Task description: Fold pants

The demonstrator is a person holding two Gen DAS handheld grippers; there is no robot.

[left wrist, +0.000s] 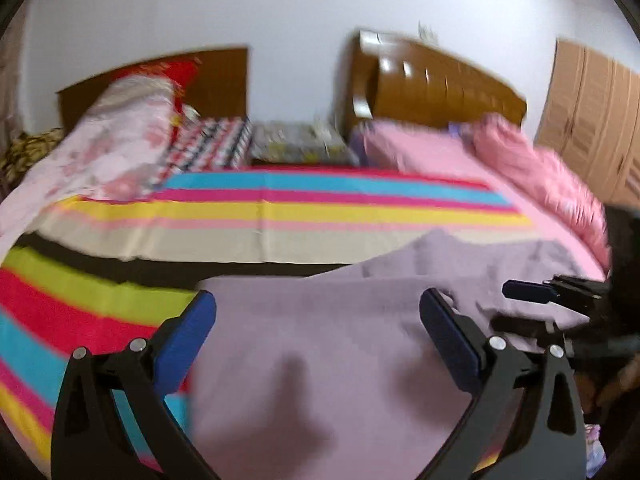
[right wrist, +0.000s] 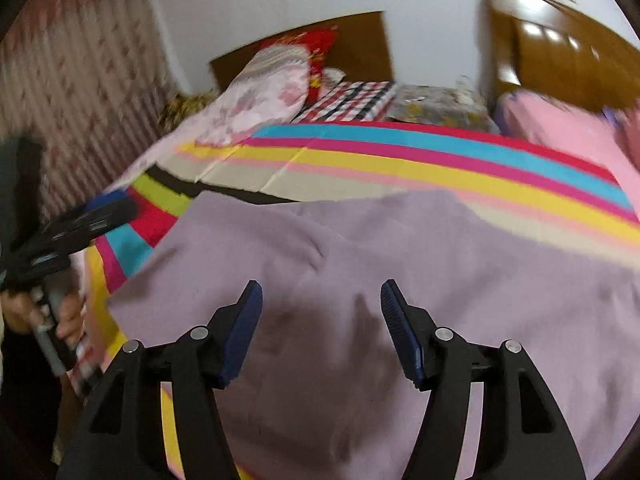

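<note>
The lilac pants (left wrist: 320,344) lie spread flat on the striped bedsheet (left wrist: 280,208); they also show in the right wrist view (right wrist: 400,264). My left gripper (left wrist: 318,304) is open and empty, its jaws wide apart above the left part of the pants. My right gripper (right wrist: 322,294) is open and empty above the middle of the pants. The right gripper also shows at the right edge of the left wrist view (left wrist: 532,292). The left gripper appears at the left of the right wrist view (right wrist: 100,208), held by a hand.
A folded floral quilt (left wrist: 112,148) and red pillow (left wrist: 176,72) lie at the bed's far left. A pink blanket (left wrist: 540,168) lies at the right. Wooden headboards (left wrist: 440,80) stand against the white wall. A patterned curtain (right wrist: 80,80) hangs at the left.
</note>
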